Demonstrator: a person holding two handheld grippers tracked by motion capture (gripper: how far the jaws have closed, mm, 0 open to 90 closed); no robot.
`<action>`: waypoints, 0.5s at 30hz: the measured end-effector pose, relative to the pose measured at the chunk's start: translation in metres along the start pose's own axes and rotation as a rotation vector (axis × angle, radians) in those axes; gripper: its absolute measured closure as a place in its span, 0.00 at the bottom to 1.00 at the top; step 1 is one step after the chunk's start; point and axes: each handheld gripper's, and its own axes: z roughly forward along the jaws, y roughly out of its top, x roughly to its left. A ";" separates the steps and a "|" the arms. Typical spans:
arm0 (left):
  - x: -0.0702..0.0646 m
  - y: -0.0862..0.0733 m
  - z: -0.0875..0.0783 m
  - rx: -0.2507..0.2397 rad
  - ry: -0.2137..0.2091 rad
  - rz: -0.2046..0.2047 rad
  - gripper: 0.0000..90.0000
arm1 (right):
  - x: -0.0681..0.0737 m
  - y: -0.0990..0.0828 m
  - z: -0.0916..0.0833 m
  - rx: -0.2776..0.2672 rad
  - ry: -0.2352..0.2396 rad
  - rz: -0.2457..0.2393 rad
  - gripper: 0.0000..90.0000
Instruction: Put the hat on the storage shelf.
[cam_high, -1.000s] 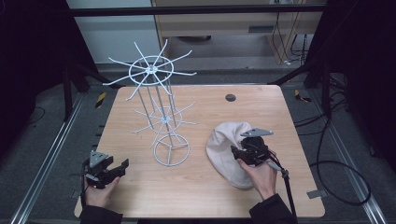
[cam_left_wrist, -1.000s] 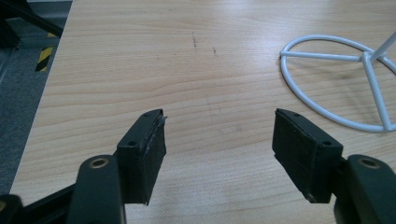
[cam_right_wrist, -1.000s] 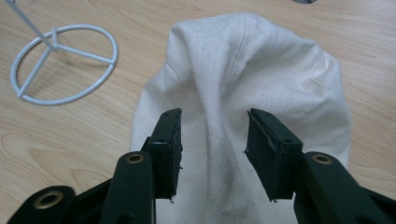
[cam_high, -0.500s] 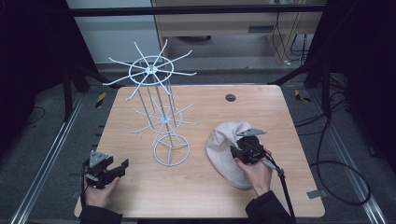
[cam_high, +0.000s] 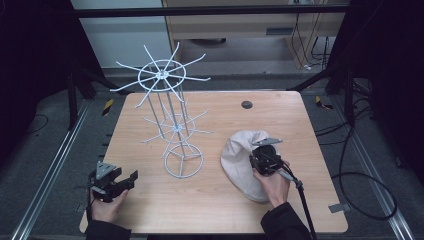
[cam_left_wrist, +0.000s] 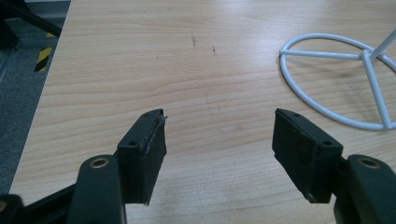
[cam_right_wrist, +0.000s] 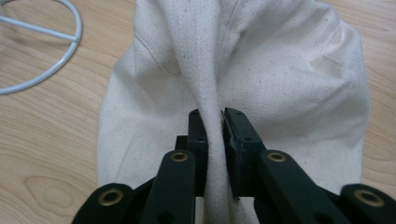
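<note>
A cream cloth hat (cam_high: 239, 157) lies on the right half of the wooden table (cam_high: 280, 115). My right gripper (cam_high: 261, 159) is shut on a raised fold of the hat (cam_right_wrist: 212, 84), the cloth pinched between both black jaws (cam_right_wrist: 215, 122). A white wire rack (cam_high: 170, 107) with spoked arms stands at the table's middle on a ring base (cam_left_wrist: 336, 84). My left gripper (cam_high: 116, 181) rests near the front left corner, open, with bare wood between its pads (cam_left_wrist: 149, 144).
A small dark round disc (cam_high: 246, 104) sits at the far side of the table. The rack's ring base (cam_right_wrist: 32, 51) lies just left of the hat. Metal rails and cables run along the floor on both sides.
The right gripper has shifted slightly left and up with the hat's fold held in it. The left gripper has stayed put.
</note>
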 end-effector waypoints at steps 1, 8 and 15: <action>0.000 0.000 0.000 -0.002 0.002 -0.002 0.39 | 0.001 0.000 0.001 0.011 -0.003 -0.005 0.96; 0.000 0.000 0.001 0.004 0.001 0.003 0.39 | 0.000 0.002 -0.001 0.012 0.001 0.003 0.98; -0.001 0.000 0.001 0.002 -0.001 0.000 0.39 | -0.002 0.004 -0.008 0.000 0.016 -0.004 0.98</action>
